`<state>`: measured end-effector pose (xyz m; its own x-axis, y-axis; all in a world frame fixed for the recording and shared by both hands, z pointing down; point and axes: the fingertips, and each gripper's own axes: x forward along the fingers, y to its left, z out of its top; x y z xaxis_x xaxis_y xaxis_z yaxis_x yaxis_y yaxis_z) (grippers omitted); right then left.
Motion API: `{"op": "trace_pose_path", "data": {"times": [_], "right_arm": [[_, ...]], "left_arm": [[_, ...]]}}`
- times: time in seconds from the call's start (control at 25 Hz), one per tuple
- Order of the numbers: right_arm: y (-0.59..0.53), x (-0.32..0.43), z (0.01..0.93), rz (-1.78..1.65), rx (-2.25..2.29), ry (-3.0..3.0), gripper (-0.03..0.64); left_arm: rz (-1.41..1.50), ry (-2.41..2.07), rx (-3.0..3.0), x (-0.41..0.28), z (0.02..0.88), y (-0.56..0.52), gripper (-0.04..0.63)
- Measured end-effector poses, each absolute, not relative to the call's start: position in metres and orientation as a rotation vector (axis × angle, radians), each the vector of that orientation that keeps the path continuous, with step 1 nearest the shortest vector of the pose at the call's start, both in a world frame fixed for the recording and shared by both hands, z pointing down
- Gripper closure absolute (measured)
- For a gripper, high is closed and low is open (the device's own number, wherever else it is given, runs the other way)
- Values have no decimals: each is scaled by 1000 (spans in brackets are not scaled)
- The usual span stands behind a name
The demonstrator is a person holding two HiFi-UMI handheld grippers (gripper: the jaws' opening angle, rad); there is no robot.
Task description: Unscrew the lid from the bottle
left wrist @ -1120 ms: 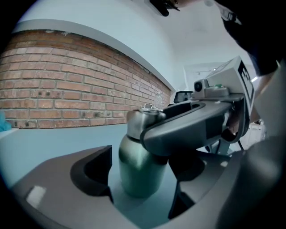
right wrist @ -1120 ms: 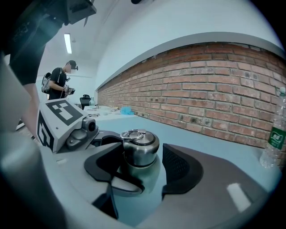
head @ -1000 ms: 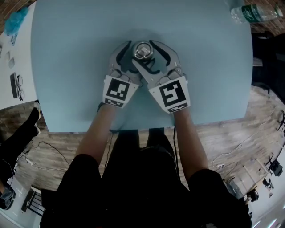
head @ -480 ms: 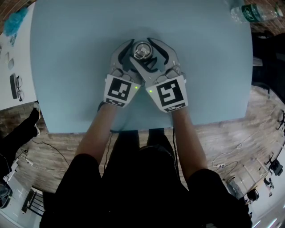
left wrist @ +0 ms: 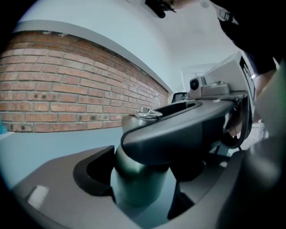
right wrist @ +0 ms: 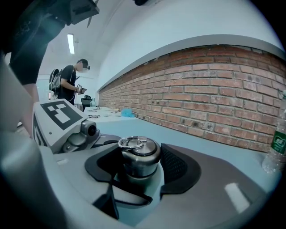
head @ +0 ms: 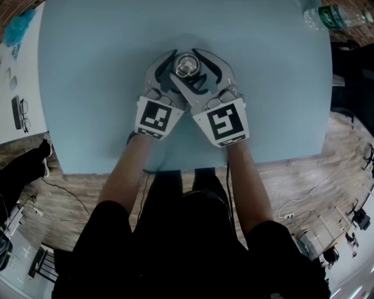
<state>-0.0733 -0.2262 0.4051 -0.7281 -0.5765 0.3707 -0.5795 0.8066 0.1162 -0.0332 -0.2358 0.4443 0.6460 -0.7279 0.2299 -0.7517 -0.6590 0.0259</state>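
Two claws meet mid-surface (head: 87,87), which is pale blue. Off its edge at nine o'clock lie spectacles (head: 23,112).

Left claw (left wrist: 142,176) comes in from seven o'clock and is clamped on the body of the steel bottle (left wrist: 134,190). The bottle stands upright at the centre of the surface, and its lid (right wrist: 139,154), with a ring handle on top, is on.

Right claw (right wrist: 142,166) comes in from five o'clock and crosses above the left one. Its jaws have just been closing. The lid is between them and the pads sit against its sides.

A plastic water bottle (head: 336,16) lies at one o'clock by the far corner, well apart. A brick wall (right wrist: 214,94) runs beyond the surface.
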Motion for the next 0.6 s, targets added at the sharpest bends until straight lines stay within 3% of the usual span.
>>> {"op": "trace_pose_path", "data": {"times": [0.6], "right_arm": [[-223,-74,405,-17,722,-2645,353]], "left_arm": [[313,-1198,2763,-32,443,-235,235]]}}
